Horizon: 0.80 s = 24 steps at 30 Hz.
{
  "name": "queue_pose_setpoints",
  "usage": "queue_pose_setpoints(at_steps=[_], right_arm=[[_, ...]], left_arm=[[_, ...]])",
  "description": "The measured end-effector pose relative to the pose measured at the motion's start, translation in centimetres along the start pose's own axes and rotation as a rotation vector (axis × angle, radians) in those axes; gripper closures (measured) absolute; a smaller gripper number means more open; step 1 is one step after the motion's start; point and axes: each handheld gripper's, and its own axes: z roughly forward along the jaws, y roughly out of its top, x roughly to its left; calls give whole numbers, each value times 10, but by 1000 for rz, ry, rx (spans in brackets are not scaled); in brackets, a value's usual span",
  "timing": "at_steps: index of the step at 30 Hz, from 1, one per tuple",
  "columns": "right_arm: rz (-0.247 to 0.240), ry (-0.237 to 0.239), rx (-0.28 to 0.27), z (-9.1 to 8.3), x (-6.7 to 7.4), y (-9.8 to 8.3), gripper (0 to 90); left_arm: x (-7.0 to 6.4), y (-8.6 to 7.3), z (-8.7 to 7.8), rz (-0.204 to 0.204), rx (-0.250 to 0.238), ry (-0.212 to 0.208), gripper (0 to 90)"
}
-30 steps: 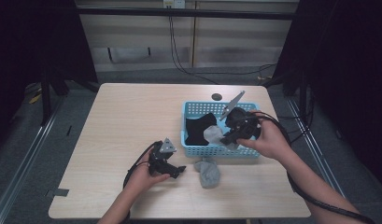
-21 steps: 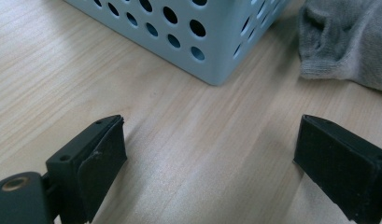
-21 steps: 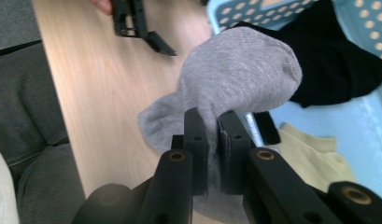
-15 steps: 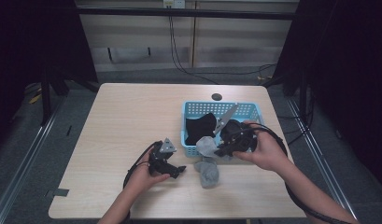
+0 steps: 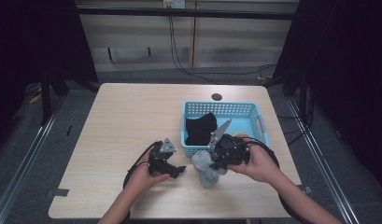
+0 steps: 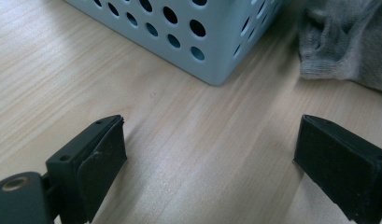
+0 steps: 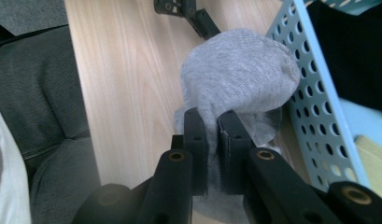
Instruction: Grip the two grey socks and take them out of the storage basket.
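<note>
Right gripper (image 7: 212, 133) was pinched on a grey sock (image 7: 237, 74), jaws pressed nearly together with a fold of the knit between the pads. In the high view the right gripper (image 5: 216, 161) held that sock (image 5: 203, 161) low over the tabletop (image 5: 123, 116), just outside the near wall of the blue basket (image 5: 261, 122), toward the near edge and right of centre. A second grey piece (image 5: 209, 178) lay on the wood directly beneath it, touching or almost touching; whether it was a separate sock or the hanging end of the same one could not be told. Left gripper (image 6: 207, 154) rested on the tabletop just left of the grey pile, jaws spread wide and empty, the basket corner (image 6: 216, 70) and grey fabric (image 6: 347, 42) ahead of it. Left gripper in the high view (image 5: 177, 170) pointed toward the pile. A black garment (image 5: 200, 128) sat in the basket's left half; something pale yellow showed at its floor in the right gripper view. Judgement: emptying was partly done, with grey items out on the table; the held sock was not yet released, and the black garment remained to be taken out.
</note>
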Motion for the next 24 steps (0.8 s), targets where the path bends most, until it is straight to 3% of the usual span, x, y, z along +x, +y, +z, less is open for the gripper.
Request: queue_pose_setpoints(at_steps=[10,20,24], right_arm=[[28,22,33,30,-4,-8,836],[25,24,66,47,-6,-8,833],[3,33,78,58,-4,-5,831]], left_arm=[[0,0,0,-3,-1,-1,82],[0,0,0,-4,0,-1,83],[0,0,0,-3,-3,-1,82]])
